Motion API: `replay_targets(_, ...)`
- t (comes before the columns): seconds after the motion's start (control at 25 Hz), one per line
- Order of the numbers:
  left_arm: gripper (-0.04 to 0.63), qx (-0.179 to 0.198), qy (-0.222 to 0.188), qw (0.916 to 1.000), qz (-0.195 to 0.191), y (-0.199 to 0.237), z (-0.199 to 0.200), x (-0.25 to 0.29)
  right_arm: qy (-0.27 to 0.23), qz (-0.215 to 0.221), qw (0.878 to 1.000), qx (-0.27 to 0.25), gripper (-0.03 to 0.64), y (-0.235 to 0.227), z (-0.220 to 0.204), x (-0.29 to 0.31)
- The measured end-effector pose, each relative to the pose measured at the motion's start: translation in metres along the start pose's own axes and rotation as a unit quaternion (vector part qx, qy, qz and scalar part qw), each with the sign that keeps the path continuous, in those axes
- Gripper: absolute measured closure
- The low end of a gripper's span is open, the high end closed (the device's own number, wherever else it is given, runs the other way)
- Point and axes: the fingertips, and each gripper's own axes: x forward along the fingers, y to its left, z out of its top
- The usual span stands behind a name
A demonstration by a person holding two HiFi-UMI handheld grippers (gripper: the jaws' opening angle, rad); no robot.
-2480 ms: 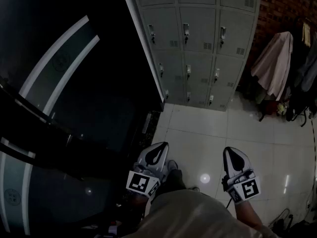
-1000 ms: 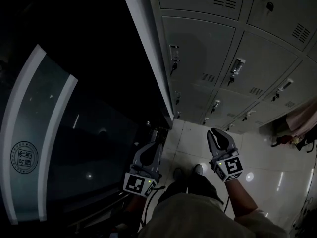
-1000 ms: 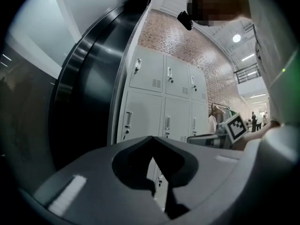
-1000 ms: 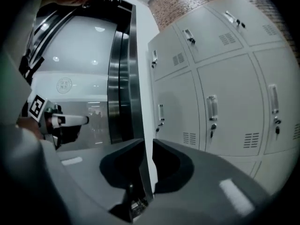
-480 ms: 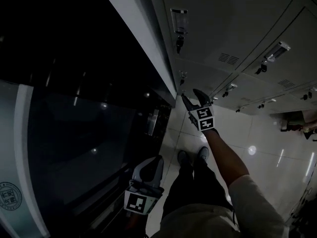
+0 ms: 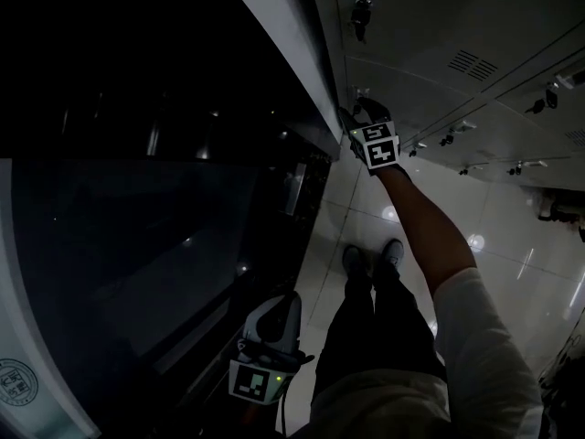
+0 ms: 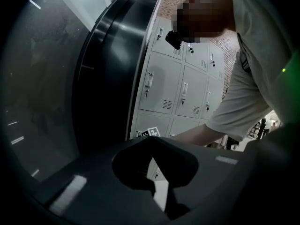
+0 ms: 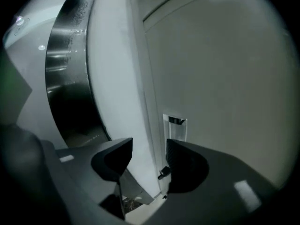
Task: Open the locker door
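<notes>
At the locker door's (image 8: pixel 225 69) upright handle (image 8: pixel 176 128), right gripper (image 8: pixel 150 156) jaws have just opened, empty; left gripper's (image 6: pixel 289 302) are together

The pale grey flat metal locker door (image 8: pixel 225 93) stands upright and shut, flush in its frame at the left end of the locker bank, with a small lock plate (image 8: pixel 176 127) near its left edge.

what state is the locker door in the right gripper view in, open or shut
Shut: the locker door sits flush with the frame, no gap along its edge.
</notes>
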Motion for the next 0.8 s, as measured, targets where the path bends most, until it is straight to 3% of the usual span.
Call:
replay_targets(0.16, 0.581, 0.003, 0.002, 1.0, -0.001, 0.0, -0.01, -0.003, 0.007, -0.03, 1.0, 0.002, 0.407, -0.014, -0.002, 0.019)
replay_targets(0.24, 0.581, -0.002, 0.001, 1.0, 0.001, 0.0, -0.017, -0.006, 0.005, -0.052, 0.999, 0.001, 0.454, -0.017, -0.001, 0.022)
replay_targets(0.32, 0.581, -0.015, 0.004, 0.9999, 0.005, 0.001, -0.027, -0.008, -0.002, -0.054, 0.999, 0.009, 0.389, -0.013, -0.001, 0.026)
replay_targets(0.48, 0.581, -0.029, 0.012, 0.9994, 0.01, 0.003, -0.037, -0.011, -0.004, -0.06, 0.998, 0.022, 0.408, -0.01, 0.001, 0.022)
replay_targets(0.8, 0.58, -0.044, 0.008, 0.9988, 0.018, 0.001, -0.015, -0.008, -0.015, -0.093, 0.993, 0.068, 0.449, 0.028, -0.037, -0.03)
